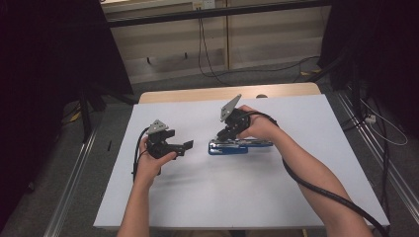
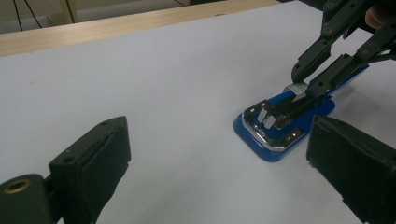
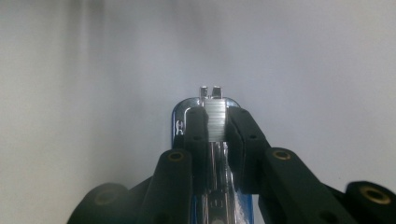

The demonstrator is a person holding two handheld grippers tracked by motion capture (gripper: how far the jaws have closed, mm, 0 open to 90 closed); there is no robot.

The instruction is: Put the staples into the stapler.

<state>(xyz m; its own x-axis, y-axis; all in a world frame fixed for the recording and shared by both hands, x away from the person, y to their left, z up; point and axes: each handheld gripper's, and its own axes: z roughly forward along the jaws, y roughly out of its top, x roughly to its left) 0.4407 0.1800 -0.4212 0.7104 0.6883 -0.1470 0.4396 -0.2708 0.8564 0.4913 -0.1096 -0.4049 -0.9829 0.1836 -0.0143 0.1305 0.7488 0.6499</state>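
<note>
A strip of staples is clamped by the right gripper over the opened blue stapler, mid-table. The left gripper is held open nearby, empty. White table; cables behind.

From my remote station, I see the stapler on the table, the right gripper over it, the left gripper just left.
</note>
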